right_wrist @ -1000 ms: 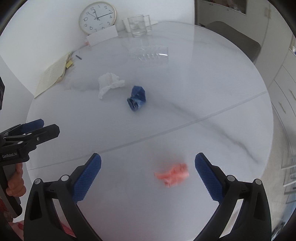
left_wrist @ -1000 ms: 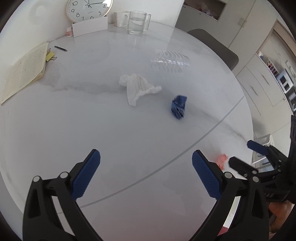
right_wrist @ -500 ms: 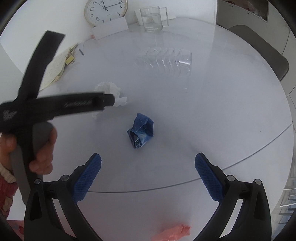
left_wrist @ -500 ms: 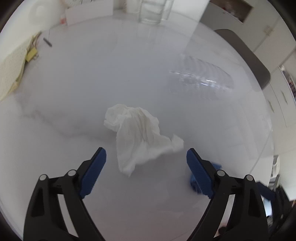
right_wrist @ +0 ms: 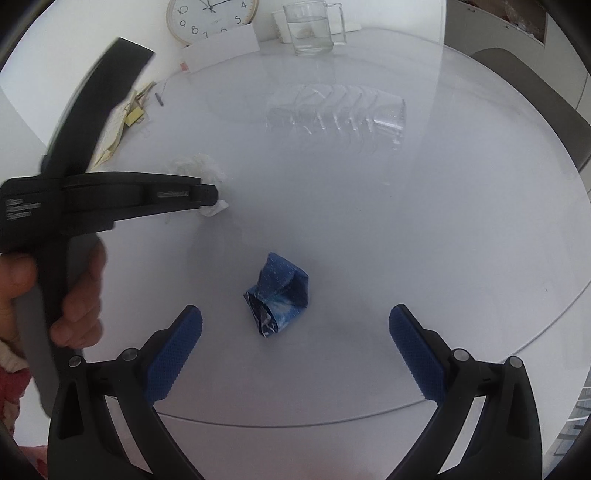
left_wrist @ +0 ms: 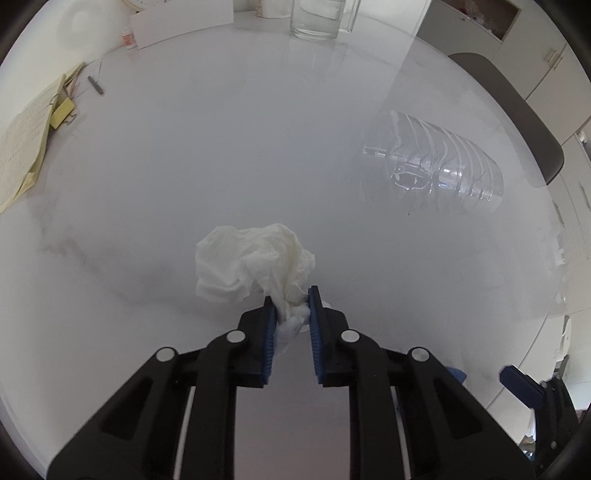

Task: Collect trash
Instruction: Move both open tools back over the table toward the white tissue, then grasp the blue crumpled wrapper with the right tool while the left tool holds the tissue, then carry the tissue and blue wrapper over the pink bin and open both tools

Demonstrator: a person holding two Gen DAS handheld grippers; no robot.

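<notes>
Round white table [right_wrist: 424, 229] in soft daylight, white wall [right_wrist: 92, 22] at 12 o'clock, dark chair [left_wrist: 517, 122] at 2 o'clock, pale cabinets [left_wrist: 535, 48] behind it

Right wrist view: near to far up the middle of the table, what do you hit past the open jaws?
Crumpled blue wrapper → clear plastic bottle lying on its side → glass mug of water at the far edge.

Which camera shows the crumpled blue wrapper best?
The right wrist view: the blue wrapper lies whole on the table, ahead of the open right gripper. In the left wrist view only a blue sliver shows, probably its edge.
</notes>
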